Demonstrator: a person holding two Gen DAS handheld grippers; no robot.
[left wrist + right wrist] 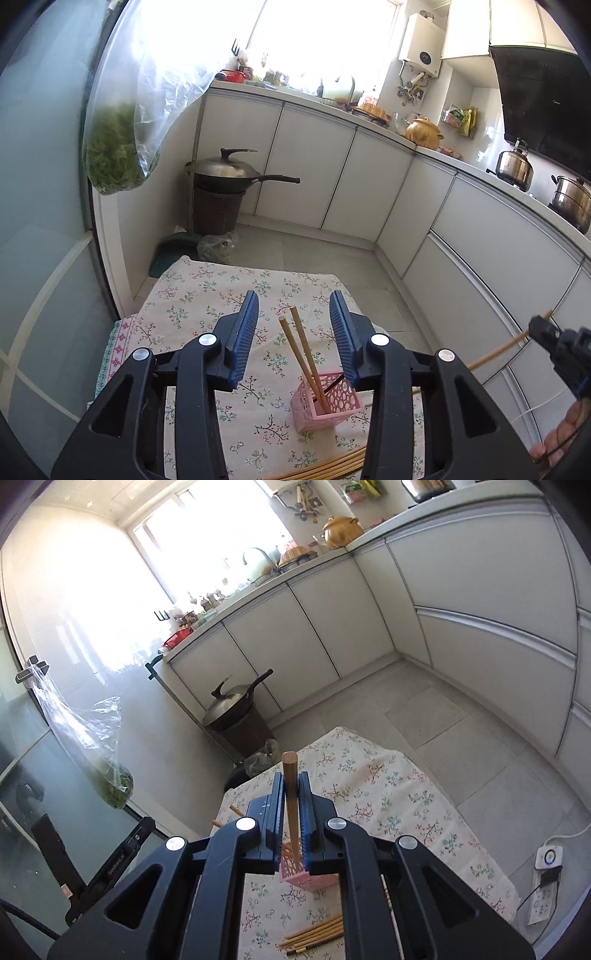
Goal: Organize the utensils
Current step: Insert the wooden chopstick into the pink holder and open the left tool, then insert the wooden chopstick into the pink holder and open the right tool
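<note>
2 chopsticks [303, 354] in pink basket [327, 402]

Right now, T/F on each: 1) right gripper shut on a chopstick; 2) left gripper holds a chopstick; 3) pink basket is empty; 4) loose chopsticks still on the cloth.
1) True: the right gripper is clamped on a chopstick.
2) False: the left gripper is open, nothing between its pads.
3) False: the pink basket holds two chopsticks.
4) True: loose chopsticks lie on the floral cloth.
</note>
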